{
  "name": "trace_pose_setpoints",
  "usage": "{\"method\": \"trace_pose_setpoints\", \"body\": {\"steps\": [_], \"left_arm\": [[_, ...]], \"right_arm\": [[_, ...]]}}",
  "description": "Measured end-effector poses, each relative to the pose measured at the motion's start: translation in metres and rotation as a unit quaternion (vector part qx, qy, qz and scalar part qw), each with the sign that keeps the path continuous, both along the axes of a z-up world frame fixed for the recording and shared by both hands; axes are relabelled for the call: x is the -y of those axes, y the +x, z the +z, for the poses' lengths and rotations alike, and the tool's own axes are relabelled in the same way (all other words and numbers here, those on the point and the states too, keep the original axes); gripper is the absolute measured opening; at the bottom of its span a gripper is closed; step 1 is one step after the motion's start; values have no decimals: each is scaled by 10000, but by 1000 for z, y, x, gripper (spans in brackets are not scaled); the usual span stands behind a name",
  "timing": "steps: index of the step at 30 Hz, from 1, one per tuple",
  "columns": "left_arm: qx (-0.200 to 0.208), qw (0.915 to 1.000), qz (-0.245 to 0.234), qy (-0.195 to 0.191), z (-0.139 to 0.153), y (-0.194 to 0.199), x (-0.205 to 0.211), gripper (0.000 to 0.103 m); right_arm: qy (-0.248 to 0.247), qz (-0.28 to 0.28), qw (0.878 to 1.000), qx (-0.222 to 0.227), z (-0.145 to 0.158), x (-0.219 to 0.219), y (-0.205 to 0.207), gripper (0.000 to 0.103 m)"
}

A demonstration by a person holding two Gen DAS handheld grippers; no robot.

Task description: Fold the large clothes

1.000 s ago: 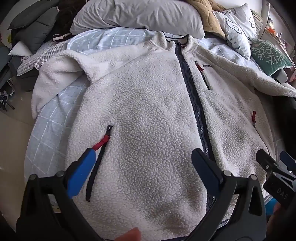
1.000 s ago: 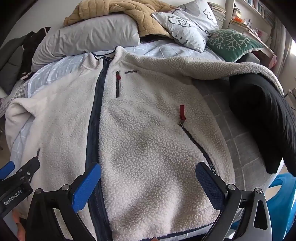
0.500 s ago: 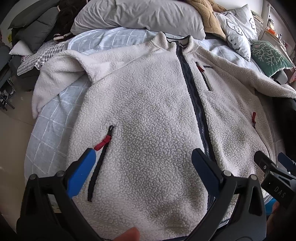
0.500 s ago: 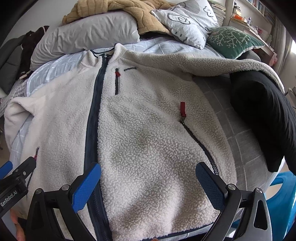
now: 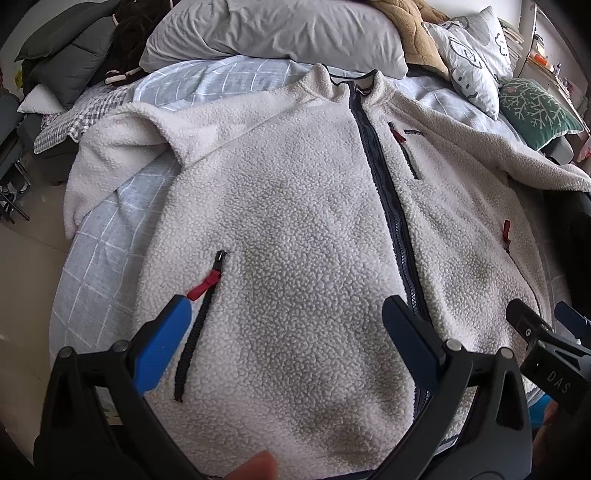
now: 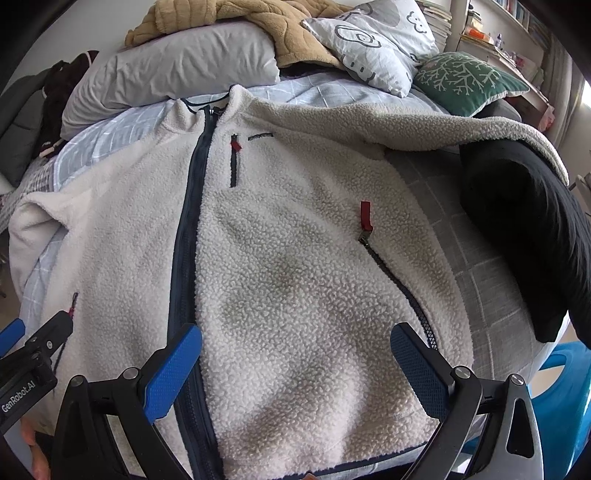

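Observation:
A cream fleece jacket (image 5: 295, 221) (image 6: 295, 258) lies face up on the bed, zipped with a dark blue zipper (image 5: 384, 199) (image 6: 188, 221), collar at the far end. Red pull tabs mark its pockets. Its left sleeve (image 5: 110, 155) bends off toward the bed's left side; its right sleeve (image 6: 424, 125) drapes over a black garment. My left gripper (image 5: 284, 328) hovers open above the hem, left of the zipper. My right gripper (image 6: 295, 354) hovers open above the hem, right of the zipper. Nothing sits between either pair of blue pads.
A grey pillow (image 5: 273, 33), a tan blanket (image 6: 240, 22), a patterned pillow (image 6: 373, 40) and a green cushion (image 6: 465, 77) crowd the head of the checked bed sheet (image 5: 99, 254). A black garment (image 6: 528, 236) lies at the right edge. A fingertip (image 5: 255, 465) shows at the bottom.
Both views have drawn back slightly toward the hem, so the jacket sits a little lower in frame. Both grippers stayed open; the jacket has not moved.

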State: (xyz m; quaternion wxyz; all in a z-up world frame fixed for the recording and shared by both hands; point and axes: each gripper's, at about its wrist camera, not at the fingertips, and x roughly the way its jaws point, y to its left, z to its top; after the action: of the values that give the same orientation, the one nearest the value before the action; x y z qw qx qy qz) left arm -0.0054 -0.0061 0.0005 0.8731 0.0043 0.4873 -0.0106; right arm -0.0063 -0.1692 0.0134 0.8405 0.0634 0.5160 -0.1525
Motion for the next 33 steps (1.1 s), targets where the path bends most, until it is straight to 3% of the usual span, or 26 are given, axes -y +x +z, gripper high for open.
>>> {"method": "trace_pose_setpoints", "body": {"steps": [33], "left_arm": [[23,10000,-26,41,1,0,3,103]], "right_arm": [[27,-26,10000,-1,1,2,-1,103]]}}
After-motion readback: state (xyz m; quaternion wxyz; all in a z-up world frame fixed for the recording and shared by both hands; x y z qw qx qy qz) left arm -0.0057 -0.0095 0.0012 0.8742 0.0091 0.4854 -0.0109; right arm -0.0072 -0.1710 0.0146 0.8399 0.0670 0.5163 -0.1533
